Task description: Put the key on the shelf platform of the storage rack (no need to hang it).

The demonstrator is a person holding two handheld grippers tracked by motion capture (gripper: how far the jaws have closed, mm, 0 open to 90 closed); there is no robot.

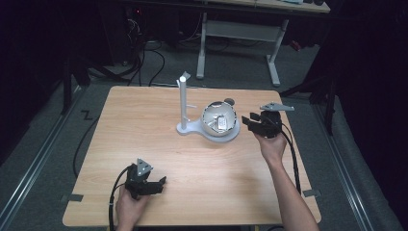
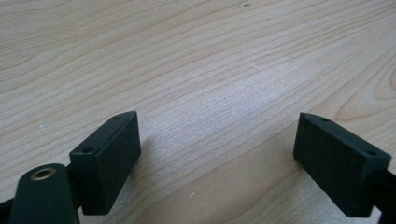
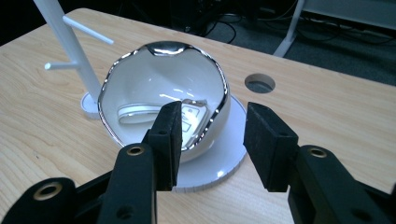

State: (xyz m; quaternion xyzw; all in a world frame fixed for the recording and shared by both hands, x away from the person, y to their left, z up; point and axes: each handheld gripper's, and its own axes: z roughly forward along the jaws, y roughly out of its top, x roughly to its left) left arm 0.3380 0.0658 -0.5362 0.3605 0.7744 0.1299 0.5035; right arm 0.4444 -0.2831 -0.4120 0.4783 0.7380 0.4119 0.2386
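Note:
A shiny white bowl (image 1: pixel 219 120) with a wavy silver rim stands on the round foot of a white stand (image 1: pixel 184 103) near the table's middle. Inside the bowl (image 3: pixel 163 93) lies a small flat pale object (image 3: pixel 140 112). My right gripper (image 1: pixel 247 120) hovers just right of the bowl, open, jaws pointing at it. In the right gripper view the gripper (image 3: pixel 212 140) has the bowl's near rim between its jaws, which do not touch it. My left gripper (image 1: pixel 161 184) rests low near the table's front edge, open, over bare wood (image 2: pixel 210 93).
The white stand's post (image 3: pixel 70 46) has thin side pegs. A round cable hole (image 3: pixel 259 83) sits in the table behind the bowl. Cables trail from both grippers. Beyond the table's far edge are a desk frame (image 1: pixel 240 33) and floor cables.

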